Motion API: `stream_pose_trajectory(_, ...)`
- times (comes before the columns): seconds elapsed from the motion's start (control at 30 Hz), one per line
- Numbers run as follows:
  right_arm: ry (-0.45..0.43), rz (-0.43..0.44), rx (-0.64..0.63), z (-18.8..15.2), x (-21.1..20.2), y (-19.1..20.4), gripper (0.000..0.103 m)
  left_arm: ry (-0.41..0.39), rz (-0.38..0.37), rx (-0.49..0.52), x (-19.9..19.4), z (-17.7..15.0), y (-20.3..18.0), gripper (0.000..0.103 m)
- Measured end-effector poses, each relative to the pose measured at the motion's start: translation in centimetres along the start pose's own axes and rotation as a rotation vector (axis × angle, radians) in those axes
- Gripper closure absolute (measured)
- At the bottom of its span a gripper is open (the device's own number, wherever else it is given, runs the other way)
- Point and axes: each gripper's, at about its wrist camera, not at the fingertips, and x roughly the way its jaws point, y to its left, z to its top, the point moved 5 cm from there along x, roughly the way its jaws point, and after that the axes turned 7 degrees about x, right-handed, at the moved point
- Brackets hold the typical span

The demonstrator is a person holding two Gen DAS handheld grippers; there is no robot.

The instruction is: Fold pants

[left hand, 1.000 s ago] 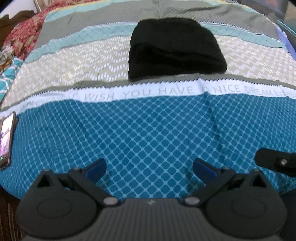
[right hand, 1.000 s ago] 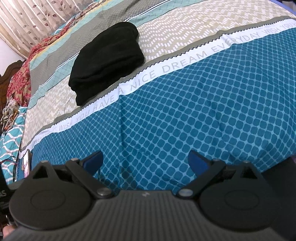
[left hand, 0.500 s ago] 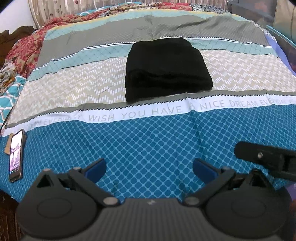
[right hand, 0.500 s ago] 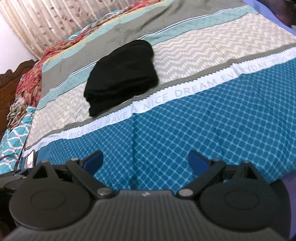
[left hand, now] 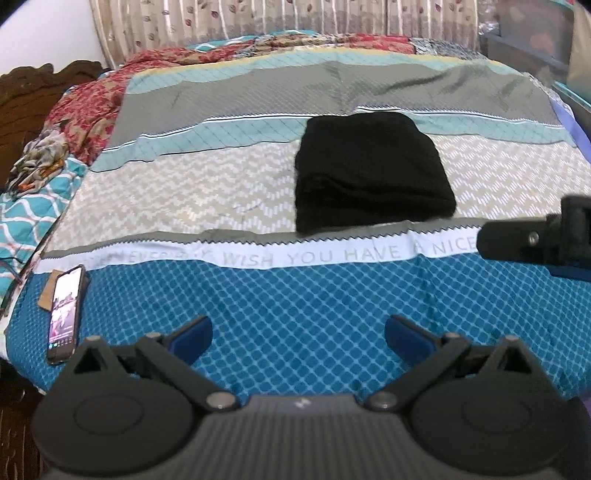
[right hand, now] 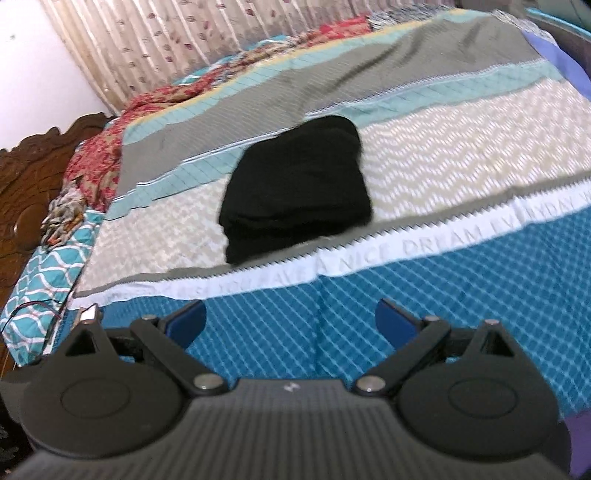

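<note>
On the bed (left hand: 258, 192), the pants (left hand: 373, 173) lie as a compact black bundle, soft and matte, with stacked layers showing along its near edge and rounded far corners. They rest on the beige zigzag band of the quilt (left hand: 295, 306), just beyond the white strip of lettering, well apart from both of your tongs. The quilt is stitched in bands: grey, pale teal, beige chevron, then a blue diamond grid nearest you.

Your left tongs (left hand: 298, 334) hover over the blue grid, blue-padded fingers (left hand: 192, 338) spread wide and holding nothing. Your right tongs (right hand: 290, 321) are equally wide and empty above the same band.

Only the left view shows the phone (left hand: 66, 312), screen lit, lying flat at the bed's left edge on a scrap of brown card, and it catches a black part of your right tool (left hand: 535, 236) jutting in from the right, cut off by the frame. The right view shows more of the carved wooden headboard (right hand: 33, 184) and a thin wire (right hand: 33, 308) by the teal wave-print cloth.

The right view is blurred, so the lettering reads poorly there. Pale leaf-print curtains (left hand: 258, 18) hang behind.
</note>
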Motion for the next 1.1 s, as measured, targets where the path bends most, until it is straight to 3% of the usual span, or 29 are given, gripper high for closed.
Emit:
stream_pose_trajectory(0.53,-0.016,0.064,-0.059,-1.2,0.1,3.0,0.003,0.006,0.034,-0.033,-0.5,-0.6,2.2,0.000)
stream_pose_trajectory(1.1,-0.031,0.034,0.001,-3.1,0.0,2.6,0.003,0.047,0.047,-0.024,0.1,-1.5,2.1,0.000)
